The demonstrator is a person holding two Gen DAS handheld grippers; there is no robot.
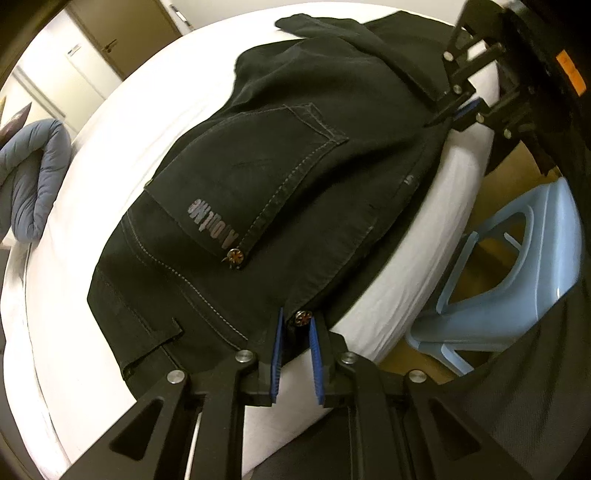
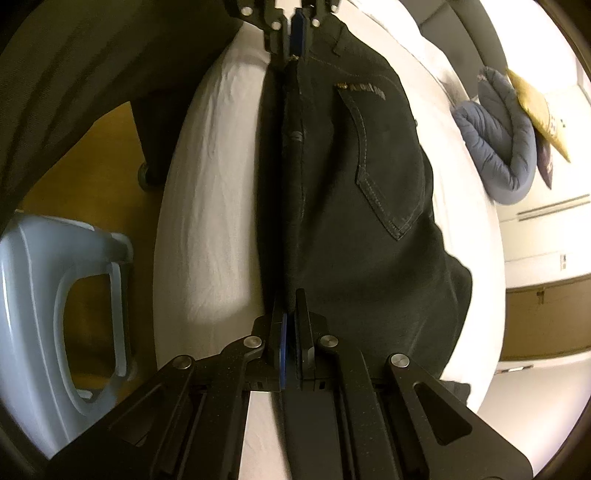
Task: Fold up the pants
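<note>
The left gripper [image 1: 296,334] pinches the waistband corner of a pair of black pants [image 1: 258,177], its blue-padded fingers [image 1: 277,354] drawn in narrow on the cloth beside a metal rivet [image 1: 302,317]. Farther along the same edge, the right gripper [image 1: 456,110] clamps the dark fabric; in its own view the right gripper [image 2: 290,332] shows its fingers nearly together with the folded edge of the pants [image 2: 351,192] running between them. From there the left gripper [image 2: 295,40] appears at the far end of that edge, so the two grippers hold the near side of the garment taut between them. The pants lie seat-up on a white bed [image 1: 110,155], close to its near side, a back pocket [image 1: 258,184] with pale stitching and printed lettering facing upward and the legs trailing toward the far side. A rolled blue-grey quilt [image 1: 31,177] sits on the bed well apart from the pants, with a yellow cushion [image 2: 535,107] against it. Beside the bed, a pale blue plastic stool [image 1: 509,280] stands on a wooden floor [image 2: 92,155]. A brown door [image 1: 122,33] shows beyond the bed.
</note>
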